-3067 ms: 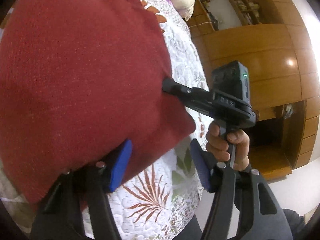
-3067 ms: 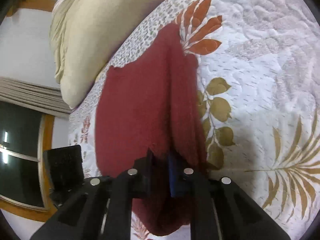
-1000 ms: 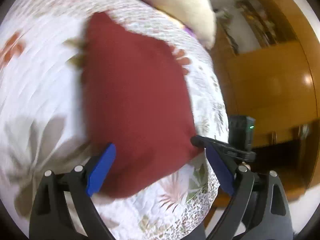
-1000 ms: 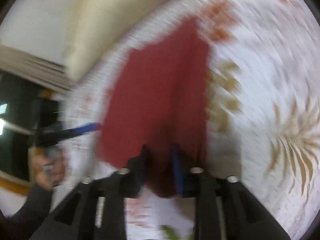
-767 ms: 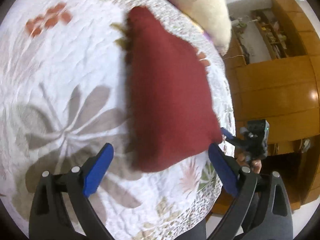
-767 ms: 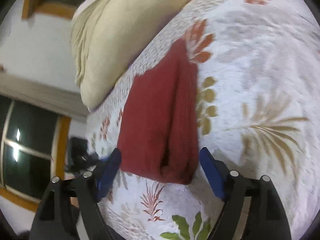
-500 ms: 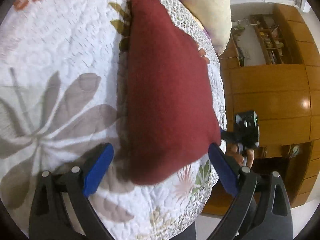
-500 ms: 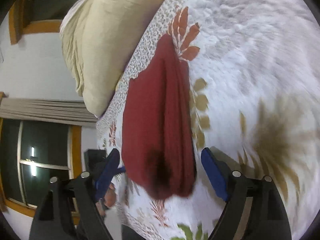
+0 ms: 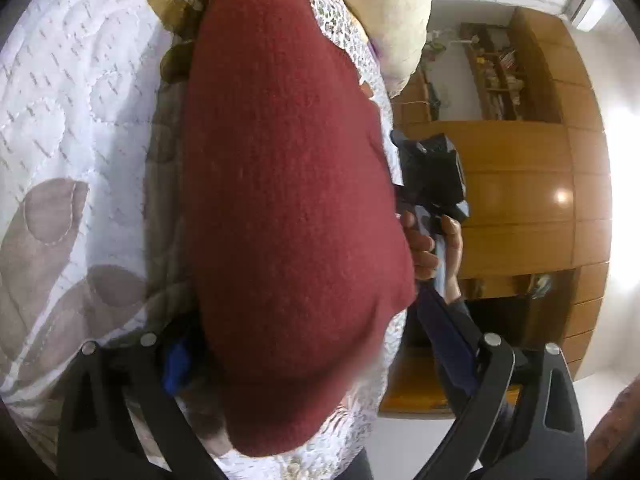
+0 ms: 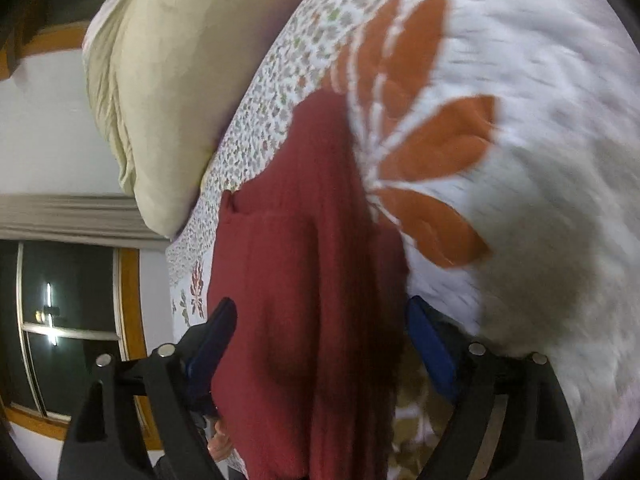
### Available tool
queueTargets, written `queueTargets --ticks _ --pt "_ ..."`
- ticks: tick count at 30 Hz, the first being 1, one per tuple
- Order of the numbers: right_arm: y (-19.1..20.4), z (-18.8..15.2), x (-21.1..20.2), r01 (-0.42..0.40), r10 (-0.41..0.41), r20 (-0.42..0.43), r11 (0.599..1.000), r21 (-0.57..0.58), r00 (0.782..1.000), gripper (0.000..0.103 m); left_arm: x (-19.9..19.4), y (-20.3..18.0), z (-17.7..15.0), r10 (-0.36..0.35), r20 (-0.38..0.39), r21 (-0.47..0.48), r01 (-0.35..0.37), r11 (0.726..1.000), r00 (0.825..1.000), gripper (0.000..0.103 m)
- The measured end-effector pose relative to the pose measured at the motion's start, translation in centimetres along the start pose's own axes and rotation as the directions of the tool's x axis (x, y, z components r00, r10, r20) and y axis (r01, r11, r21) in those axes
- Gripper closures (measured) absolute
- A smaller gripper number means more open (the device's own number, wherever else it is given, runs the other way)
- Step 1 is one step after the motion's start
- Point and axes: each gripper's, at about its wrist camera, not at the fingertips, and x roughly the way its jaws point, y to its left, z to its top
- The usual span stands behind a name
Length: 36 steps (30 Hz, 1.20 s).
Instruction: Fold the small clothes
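Observation:
A dark red knit garment (image 9: pixel 288 200) lies folded into a long narrow shape on the white leaf-patterned quilt (image 9: pixel 72 92). My left gripper (image 9: pixel 312 344) is open and low over the garment's near end, one blue pad (image 9: pixel 178 360) on each side of it. In the right wrist view the same garment (image 10: pixel 304 280) runs away from me, a fold line along its length. My right gripper (image 10: pixel 320 336) is open too, straddling its other end with the cloth between its pads (image 10: pixel 428 340). The right gripper's body (image 9: pixel 432 176) and the hand (image 9: pixel 436 248) holding it show beyond the garment's right edge.
A cream pillow (image 10: pixel 180 60) lies at the head of the bed, close to the garment's far corner. The bed's edge (image 9: pixel 384 340) runs just right of the garment, with a wooden wardrobe (image 9: pixel 520 200) beyond. A dark window (image 10: pixel 60 320) is on the other side.
My right gripper was shut on the garment's edge a second ago and has opened. Both grippers then came in close and low, so the garment now lies between each pair of fingers.

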Motion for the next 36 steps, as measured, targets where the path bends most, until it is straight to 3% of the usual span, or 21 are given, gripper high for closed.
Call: queueTargets --ticks 9,11,12,13,14,15,20,27,30,36 --pt "1.8 0.4 2.8 -0.024 0.023 -0.028 0.999 -0.031 0.999 0.013 2.6 -1.0 0.4 0.046 -0.054 0.007 -0.045 0.999 0.997 0.004" --pt "2.4 0.1 3.4 -0.032 0.029 -0.058 0.998 -0.047 0.998 0.026 2.9 -1.4 0.2 0.07 -0.059 0.016 -0.069 0.997 0.996 0.007" --pt "2.7 -0.1 3.7 -0.024 0.019 -0.071 0.998 -0.058 0.997 0.043 2.7 -1.5 0.2 0.075 -0.058 0.018 -0.074 0.997 0.995 0.012" --pt "2.9 -0.3 4.1 -0.006 0.001 -0.078 0.997 -0.071 0.997 0.06 2.8 -1.4 0.2 0.091 -0.067 0.015 -0.09 0.996 0.994 0.039" --pt "3.1 -0.5 4.2 -0.006 0.0 -0.072 0.997 -0.076 0.997 0.061 2.7 -0.9 0.3 0.096 -0.073 -0.011 -0.097 0.995 0.993 0.048" --pt "3.3 -0.6 4.1 -0.001 -0.004 -0.058 0.996 -0.084 0.998 0.063 2.6 -0.8 0.6 0.091 -0.071 -0.023 -0.093 0.995 0.993 0.05" --pt "5.2 -1.3 3.3 0.027 -0.029 -0.015 0.992 -0.127 0.999 0.066 2.3 -2.8 0.9 0.158 -0.082 0.026 -0.157 0.987 0.984 0.058" --pt "9.8 -3.2 1.8 0.005 -0.002 0.017 0.981 -0.192 1.0 0.067 -0.6 -6.7 0.1 0.193 -0.068 0.096 -0.186 0.978 0.979 0.061" --pt "11.6 -4.8 1.7 -0.022 0.026 0.013 0.975 -0.222 1.0 0.067 -3.0 -8.5 -1.7 0.195 -0.056 0.128 -0.187 0.974 0.979 0.061" --pt "15.8 -10.7 2.5 -0.13 0.132 -0.009 0.958 -0.254 0.991 0.067 -9.6 -10.5 -8.5 0.197 -0.014 0.164 -0.192 0.968 0.98 0.061"
